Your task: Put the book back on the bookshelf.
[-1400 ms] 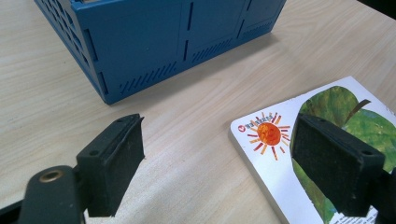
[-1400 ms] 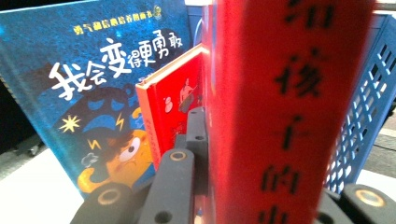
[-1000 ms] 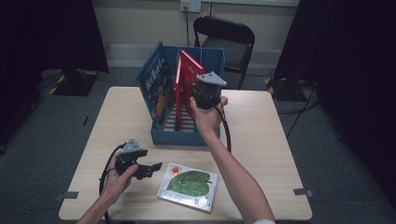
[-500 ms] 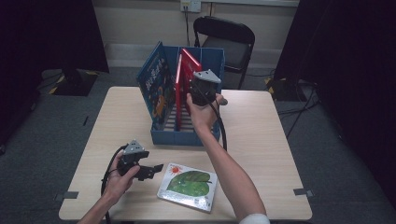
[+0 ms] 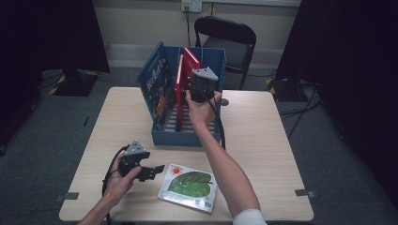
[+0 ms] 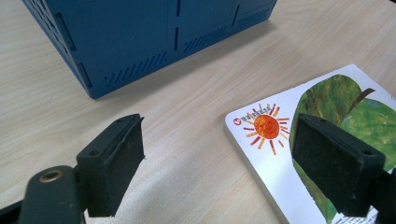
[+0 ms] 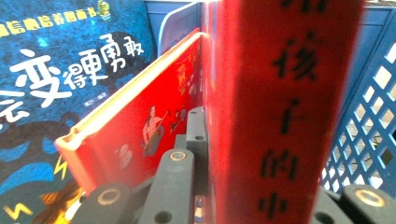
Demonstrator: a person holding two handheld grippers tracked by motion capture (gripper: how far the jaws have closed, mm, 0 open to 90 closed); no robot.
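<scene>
Pale wood-grain tabletop (image 5: 263, 140) nearest, bearing a green-leaf picture book (image 5: 187, 186) laid flat, cover up, near the front edge, probably waiting its turn for the crate. Just left of it, left gripper (image 5: 152, 172) resting low on the table, jaws spread wide and empty, aimed at the book's sun-printed corner (image 6: 266, 126), likely so as to slide under that edge. Farther back, blue slatted crate (image 5: 187, 137) in mid-table, its slots keeping books upright. Inside, a blue book (image 5: 157, 86) leaning on the left wall, a thin red book (image 7: 140, 121) beside it. Right gripper (image 5: 202, 86) reaching into the crate, jaws pinching a red hardback (image 7: 275, 112) by its spine, held vertical, apparently to seat it between slats.
</scene>
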